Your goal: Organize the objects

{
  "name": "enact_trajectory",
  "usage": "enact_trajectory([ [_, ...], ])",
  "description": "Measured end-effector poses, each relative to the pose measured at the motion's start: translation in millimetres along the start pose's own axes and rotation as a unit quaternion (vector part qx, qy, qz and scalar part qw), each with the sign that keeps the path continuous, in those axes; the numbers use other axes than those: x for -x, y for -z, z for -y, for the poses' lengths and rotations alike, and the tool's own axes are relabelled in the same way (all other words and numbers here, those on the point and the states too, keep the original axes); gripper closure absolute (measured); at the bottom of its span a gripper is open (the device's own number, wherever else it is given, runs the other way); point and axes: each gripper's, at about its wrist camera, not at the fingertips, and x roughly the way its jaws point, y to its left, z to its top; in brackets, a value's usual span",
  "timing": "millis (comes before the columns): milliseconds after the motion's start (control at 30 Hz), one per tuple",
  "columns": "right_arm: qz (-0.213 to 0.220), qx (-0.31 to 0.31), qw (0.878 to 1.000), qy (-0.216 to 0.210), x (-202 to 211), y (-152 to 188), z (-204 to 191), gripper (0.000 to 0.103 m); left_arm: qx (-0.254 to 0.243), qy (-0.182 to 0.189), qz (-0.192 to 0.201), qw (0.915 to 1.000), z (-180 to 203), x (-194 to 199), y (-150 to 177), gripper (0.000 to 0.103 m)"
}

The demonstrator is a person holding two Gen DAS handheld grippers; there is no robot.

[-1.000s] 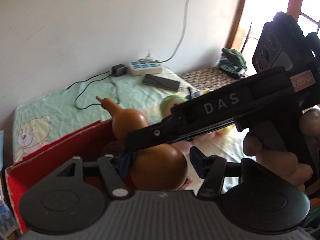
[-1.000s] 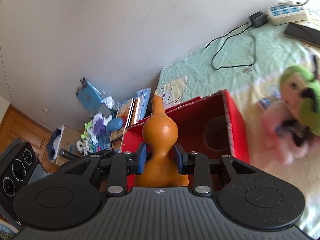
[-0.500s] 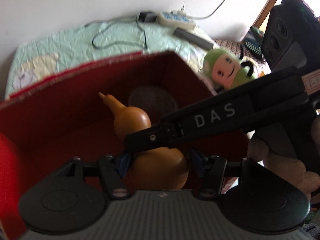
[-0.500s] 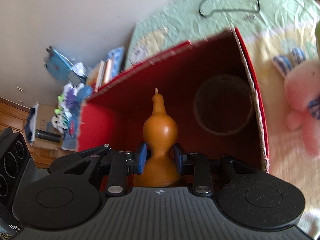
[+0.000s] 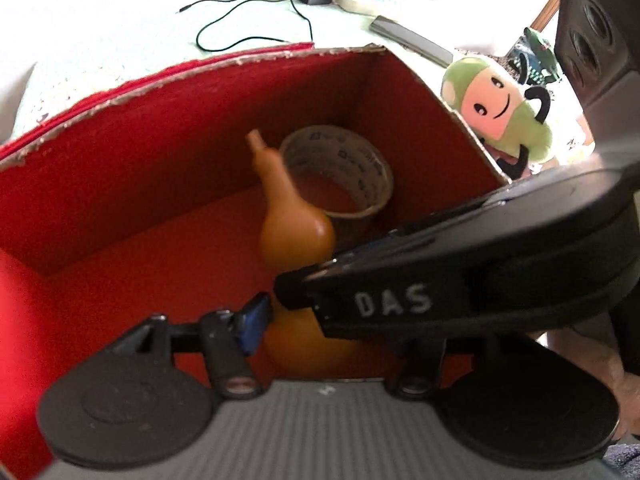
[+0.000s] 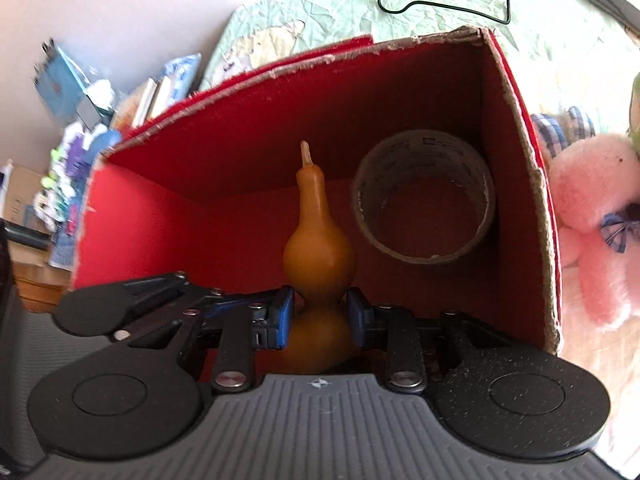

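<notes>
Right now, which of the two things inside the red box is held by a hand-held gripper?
The orange gourd: the right hand-held gripper pinches its narrow waist. The tape roll lies free beside it in the red box.

Daylight overexposes the bedsheet (image 5: pixel 120 32); edges blur and curve.
</notes>
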Motion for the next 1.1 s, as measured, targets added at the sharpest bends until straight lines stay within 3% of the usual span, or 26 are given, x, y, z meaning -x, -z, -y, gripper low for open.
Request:
enact_trajectory([
  [200, 0.005, 0.027, 0.999, 0.027, -6, 1, -1, 0.071, -0.004, -0.017, -0.01, 0.9998, 3, -3, -1, 0.046],
  [433, 0.025, 0.02, 0.999, 0.025, -4, 3, 5, 0.075, -0.001, -0.019, -0.006, 0.9998, 3, -3, -1, 0.046],
  [700, 0.032, 0.023, 0.999, 0.035, -8, 0, -5, 0.073, 0.007, -0.013, -0.018, 0.9997, -2, -1, -1, 0.043],
  [933, 0.054, 0.026, 0.997, 0.038, 0, 3, -4, 0.07, 0.005, -0.018, -0.007, 0.9998, -4, 2, 2, 0.029],
  [1100, 0.076, 0.043, 0.995, 0.057, 4, 14, -11, 0.07, -0.009, -0.041, 0.003, 0.9991, 3, 2, 2, 0.021],
])
